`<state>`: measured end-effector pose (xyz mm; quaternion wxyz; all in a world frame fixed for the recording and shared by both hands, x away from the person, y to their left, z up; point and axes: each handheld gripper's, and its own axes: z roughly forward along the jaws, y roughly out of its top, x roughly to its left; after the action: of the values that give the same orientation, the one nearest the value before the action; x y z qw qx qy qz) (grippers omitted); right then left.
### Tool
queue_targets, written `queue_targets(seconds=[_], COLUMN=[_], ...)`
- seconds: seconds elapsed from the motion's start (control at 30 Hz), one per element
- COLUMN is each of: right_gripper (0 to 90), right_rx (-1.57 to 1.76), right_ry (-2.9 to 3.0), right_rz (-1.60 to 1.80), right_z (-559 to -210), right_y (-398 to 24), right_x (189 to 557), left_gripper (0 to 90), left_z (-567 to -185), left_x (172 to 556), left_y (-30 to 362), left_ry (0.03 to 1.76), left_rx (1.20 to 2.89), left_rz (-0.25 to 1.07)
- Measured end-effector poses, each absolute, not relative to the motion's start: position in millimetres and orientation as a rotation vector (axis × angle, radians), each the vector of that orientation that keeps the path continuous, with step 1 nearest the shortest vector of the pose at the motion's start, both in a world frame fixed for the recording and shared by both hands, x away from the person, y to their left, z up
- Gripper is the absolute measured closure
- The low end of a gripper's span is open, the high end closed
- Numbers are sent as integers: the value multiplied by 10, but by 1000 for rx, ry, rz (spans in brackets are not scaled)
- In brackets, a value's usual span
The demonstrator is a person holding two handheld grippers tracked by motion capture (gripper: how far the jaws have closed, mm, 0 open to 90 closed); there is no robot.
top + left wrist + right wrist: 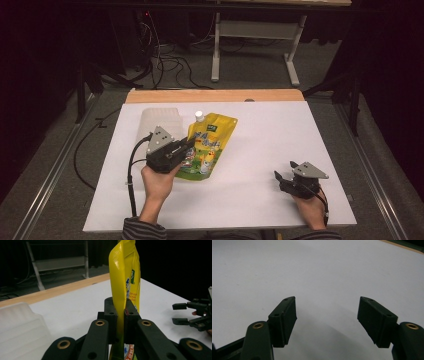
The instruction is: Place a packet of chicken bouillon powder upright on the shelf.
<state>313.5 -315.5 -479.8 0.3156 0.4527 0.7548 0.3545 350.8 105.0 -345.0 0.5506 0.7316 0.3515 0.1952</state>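
A yellow spouted pouch with a white cap and cartoon print is held over the white table. My left gripper is shut on the pouch's left edge. In the left gripper view the pouch stands on edge, pinched between the two black pads, with my left gripper clamped on it. My right gripper rests near the table's front right, open, with nothing between its fingers. The right gripper view has my right gripper wide apart over bare white surface.
A translucent plastic container sits at the back left of the white table, just behind my left gripper; the same translucent plastic container is at the lower left of the left gripper view. A wooden strip edges the table's far side. Cables and a metal frame stand on the floor beyond.
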Motion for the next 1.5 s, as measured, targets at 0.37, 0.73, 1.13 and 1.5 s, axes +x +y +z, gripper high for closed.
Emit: queue_targets(seconds=[0.37, 0.73, 1.13, 1.5], right_gripper=[320, 321, 321, 321], right_rx=[1199, 1208, 1205, 1203], right_ry=[1988, 1982, 1983, 1981], right_rz=[930, 947, 946, 951], right_z=[-4798, -4796, -4795, -4794], right_y=[-3150, -3167, -3166, -3170], right_x=[3135, 3138, 3134, 3135], left_gripper=[847, 846, 847, 846], left_z=[-3392, -3385, -3325, -3389], left_x=[3516, 3516, 3599, 3772], left_y=[1383, 1661, 1868, 1888], left_ry=[902, 958, 987, 1018], left_rx=[1664, 1627, 1539, 1584], left_rz=[524, 591, 602, 679])
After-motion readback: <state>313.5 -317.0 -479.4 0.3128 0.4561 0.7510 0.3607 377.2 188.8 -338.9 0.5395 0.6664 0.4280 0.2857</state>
